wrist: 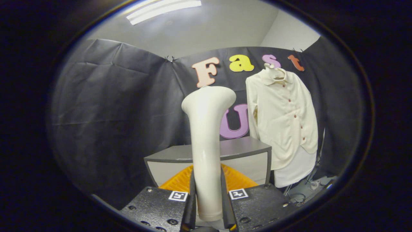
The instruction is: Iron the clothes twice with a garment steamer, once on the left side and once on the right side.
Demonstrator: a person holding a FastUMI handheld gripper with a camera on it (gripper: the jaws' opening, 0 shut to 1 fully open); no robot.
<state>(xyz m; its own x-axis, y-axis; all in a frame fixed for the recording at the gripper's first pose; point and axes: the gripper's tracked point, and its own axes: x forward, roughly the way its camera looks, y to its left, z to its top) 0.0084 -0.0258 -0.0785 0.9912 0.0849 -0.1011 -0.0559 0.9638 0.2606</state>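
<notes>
Gripper (207, 206) clamped on garment steamer (206, 141) handle, both fingers pressing its sides, steamer upright, head flared at top. Shirt (283, 119) hangs on booth wall beyond, right of steamer, above grey cabinet (244, 151).
</notes>
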